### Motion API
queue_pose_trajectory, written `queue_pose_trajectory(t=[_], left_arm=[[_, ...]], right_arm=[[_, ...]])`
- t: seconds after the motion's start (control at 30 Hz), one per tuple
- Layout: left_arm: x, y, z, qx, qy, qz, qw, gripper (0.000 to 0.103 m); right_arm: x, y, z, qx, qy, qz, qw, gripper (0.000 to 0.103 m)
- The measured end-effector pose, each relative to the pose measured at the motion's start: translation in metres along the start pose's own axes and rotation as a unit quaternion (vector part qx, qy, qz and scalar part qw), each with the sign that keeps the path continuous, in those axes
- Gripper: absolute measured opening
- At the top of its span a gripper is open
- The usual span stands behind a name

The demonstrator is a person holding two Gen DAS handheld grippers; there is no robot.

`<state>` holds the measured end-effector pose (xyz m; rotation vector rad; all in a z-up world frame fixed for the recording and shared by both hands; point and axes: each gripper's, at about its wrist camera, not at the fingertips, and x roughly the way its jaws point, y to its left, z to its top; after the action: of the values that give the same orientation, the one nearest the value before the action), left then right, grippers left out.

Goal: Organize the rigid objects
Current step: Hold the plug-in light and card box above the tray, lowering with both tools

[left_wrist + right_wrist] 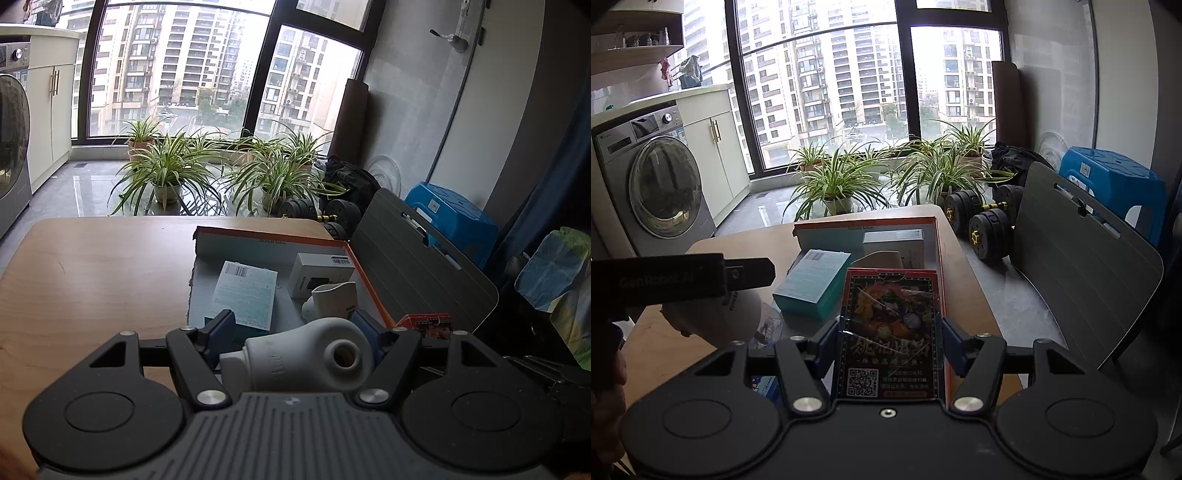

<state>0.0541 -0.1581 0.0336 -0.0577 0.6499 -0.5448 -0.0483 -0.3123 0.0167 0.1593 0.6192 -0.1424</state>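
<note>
White plastic handheld device (306,352) clamped between blue pads of left gripper (295,332), low centre of left wrist view; far end hidden behind the gripper body. Gripped likewise in right gripper (890,339): red card box (892,332) with QR code, its lower edge cut off by the mount. Beyond, on wooden table (92,277), orange-rimmed tray (365,273) holding teal box (245,295), grey-white box (319,275), white cup (334,297) partly blocked. Small print unreadable.
</note>
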Motion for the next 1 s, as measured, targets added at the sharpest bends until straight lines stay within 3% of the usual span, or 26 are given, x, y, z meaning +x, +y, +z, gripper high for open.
queue_pose_trajectory(t=[1.0], left_arm=[[0.036,0.001,0.001,0.002,0.027,-0.015,0.9995,0.071]], right_arm=[[0.038,-0.011,-0.004,0.012,0.040,-0.019,0.999,0.071]])
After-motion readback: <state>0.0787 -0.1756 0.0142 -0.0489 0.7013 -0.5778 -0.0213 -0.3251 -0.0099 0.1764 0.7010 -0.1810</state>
